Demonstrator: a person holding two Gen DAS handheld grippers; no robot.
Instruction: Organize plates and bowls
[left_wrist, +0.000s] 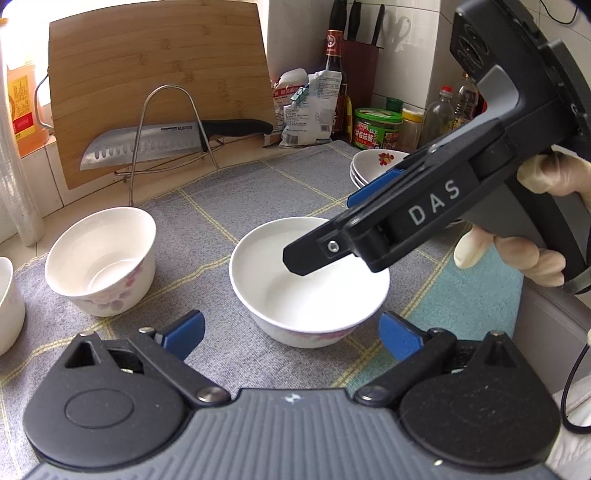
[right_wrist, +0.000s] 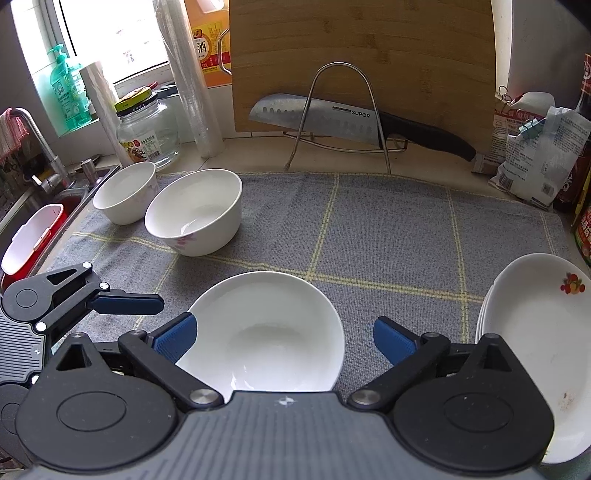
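A white bowl (left_wrist: 310, 284) with a pink flower pattern stands on the grey checked mat (left_wrist: 236, 192). My left gripper (left_wrist: 291, 336) is open, just in front of this bowl. My right gripper (right_wrist: 284, 338) is open above the same bowl (right_wrist: 266, 332); its finger (left_wrist: 314, 254) reaches over the bowl in the left wrist view. Two more white bowls (right_wrist: 194, 212) (right_wrist: 125, 192) stand at the mat's left. A stack of white plates (right_wrist: 532, 332) with a fruit print stands at the right and shows in the left wrist view (left_wrist: 373, 166).
A cleaver (right_wrist: 332, 118) rests on a wire rack in front of an upright bamboo cutting board (right_wrist: 362, 55). A glass jar (right_wrist: 147, 129), bottles and food bags (right_wrist: 535, 155) line the back. A sink (right_wrist: 40, 221) lies left of the mat.
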